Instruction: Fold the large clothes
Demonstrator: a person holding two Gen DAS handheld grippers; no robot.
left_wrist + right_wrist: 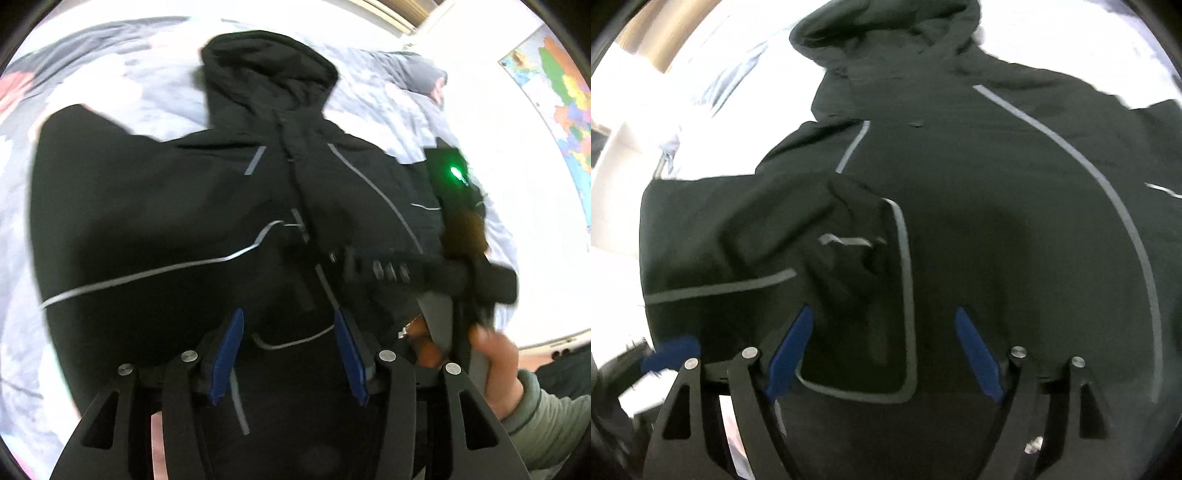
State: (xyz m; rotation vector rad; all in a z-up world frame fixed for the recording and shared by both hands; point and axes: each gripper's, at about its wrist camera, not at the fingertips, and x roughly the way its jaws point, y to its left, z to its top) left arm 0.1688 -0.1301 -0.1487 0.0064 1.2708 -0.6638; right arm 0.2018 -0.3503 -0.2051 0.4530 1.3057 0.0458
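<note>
A black hooded jacket [184, 192] with grey piping lies spread on a bed, hood at the far end. It also fills the right wrist view [997, 221], where one sleeve [783, 236] lies folded across its front. My left gripper [288, 325] is open, blue-padded fingers hovering over the jacket's lower middle. My right gripper [884, 317] is open and empty above the folded sleeve's cuff. The right gripper's black body also shows in the left wrist view [458, 273], held by a hand at the right.
The bed has a pale patterned cover [122, 85] with a pillow [421, 70] at the far right. A coloured map [557, 110] hangs on the white wall to the right. A wooden edge [665, 33] shows at far left.
</note>
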